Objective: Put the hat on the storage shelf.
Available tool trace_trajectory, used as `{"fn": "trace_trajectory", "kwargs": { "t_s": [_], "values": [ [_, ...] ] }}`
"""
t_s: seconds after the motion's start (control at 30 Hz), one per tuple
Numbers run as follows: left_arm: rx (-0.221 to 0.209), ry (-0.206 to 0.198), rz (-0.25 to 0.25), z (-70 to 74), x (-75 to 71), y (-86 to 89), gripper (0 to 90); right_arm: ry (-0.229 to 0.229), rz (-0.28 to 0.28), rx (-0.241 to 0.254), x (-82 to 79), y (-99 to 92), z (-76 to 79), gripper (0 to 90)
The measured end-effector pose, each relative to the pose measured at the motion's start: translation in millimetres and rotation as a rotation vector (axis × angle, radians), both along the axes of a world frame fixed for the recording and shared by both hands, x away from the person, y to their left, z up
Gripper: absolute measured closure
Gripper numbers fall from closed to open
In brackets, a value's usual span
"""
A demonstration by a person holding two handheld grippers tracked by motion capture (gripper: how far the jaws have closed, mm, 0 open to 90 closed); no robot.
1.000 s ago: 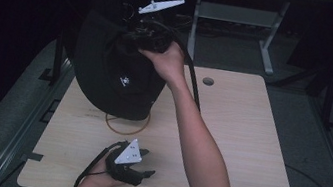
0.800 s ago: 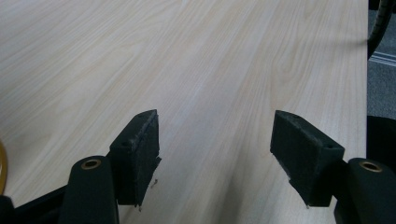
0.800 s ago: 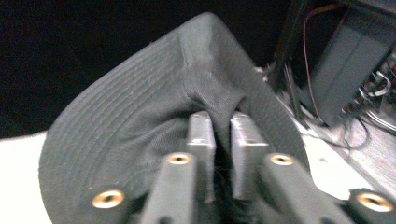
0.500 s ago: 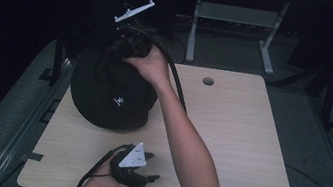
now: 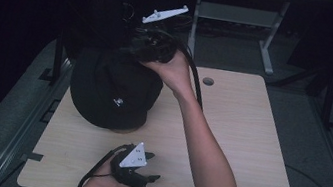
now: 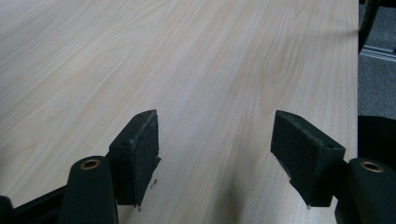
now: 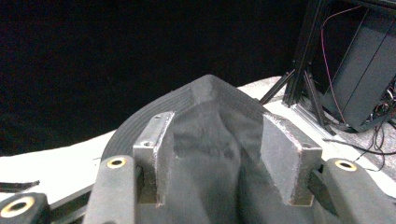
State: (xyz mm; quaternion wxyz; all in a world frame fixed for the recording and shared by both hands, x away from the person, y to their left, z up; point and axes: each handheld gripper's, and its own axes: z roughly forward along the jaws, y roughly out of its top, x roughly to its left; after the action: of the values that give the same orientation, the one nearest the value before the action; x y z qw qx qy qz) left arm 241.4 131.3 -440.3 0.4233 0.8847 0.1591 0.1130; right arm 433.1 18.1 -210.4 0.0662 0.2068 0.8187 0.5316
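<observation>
A black bag (image 5: 109, 89) with a small white logo lies slumped on the left half of the light wooden table (image 5: 239, 135). My right gripper (image 5: 136, 49) sits at the bag's far top edge, held by a hand that reaches across the table. Its jaws have just been opening. In the right gripper view they stand apart around a raised fold of the bag (image 7: 210, 98), which lies loose between the pads of the right gripper (image 7: 217, 144). My left gripper (image 5: 153, 167) rests near the table's front edge, open and holding nothing. Bare wood shows between the jaws of the left gripper (image 6: 215, 158).
A round cable hole (image 5: 208, 81) sits in the table's far middle. A metal stand with legs (image 5: 267, 49) is behind the table. Dark rails (image 5: 55, 61) run along the left side. The right gripper's cable (image 5: 196, 85) trails over the tabletop.
The bag has sunk from standing tall to lying lower on the table. The right gripper moved left and down with it, and its jaws have parted.
</observation>
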Motion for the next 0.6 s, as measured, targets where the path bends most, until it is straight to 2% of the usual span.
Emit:
{"fn": "trace_trajectory", "kwargs": {
  "t_s": [0.2, 0.27, 0.3, 0.37, 0.6],
  "values": [
    [0.002, 0.007, 0.009, -0.5, 1.6, 0.6, 31.6, 0.011, -0.025, 0.025, -6.1, -25.4, -4.7, 38.6],
    [-0.001, 0.01, 0.017, -0.9, 2.3, 1.2, 31.3, 0.004, -0.035, 0.027, -10.2, -39.7, -7.0, 37.9],
    [-0.001, 0.01, 0.017, -0.9, 2.3, 1.2, 31.0, 0.004, -0.035, 0.027, -10.2, -39.7, -7.0, 37.9],
    [0.0, 0.009, 0.017, -1.6, 2.8, 1.7, 31.0, 0.003, -0.05, 0.044, -13.1, -54.7, -10.6, 35.8],
    [0.003, 0.009, 0.024, -2.0, 3.5, 3.5, 30.7, 0.013, -0.076, 0.05, -19.5, -76.5, -19.0, 35.1]
  ]
}}
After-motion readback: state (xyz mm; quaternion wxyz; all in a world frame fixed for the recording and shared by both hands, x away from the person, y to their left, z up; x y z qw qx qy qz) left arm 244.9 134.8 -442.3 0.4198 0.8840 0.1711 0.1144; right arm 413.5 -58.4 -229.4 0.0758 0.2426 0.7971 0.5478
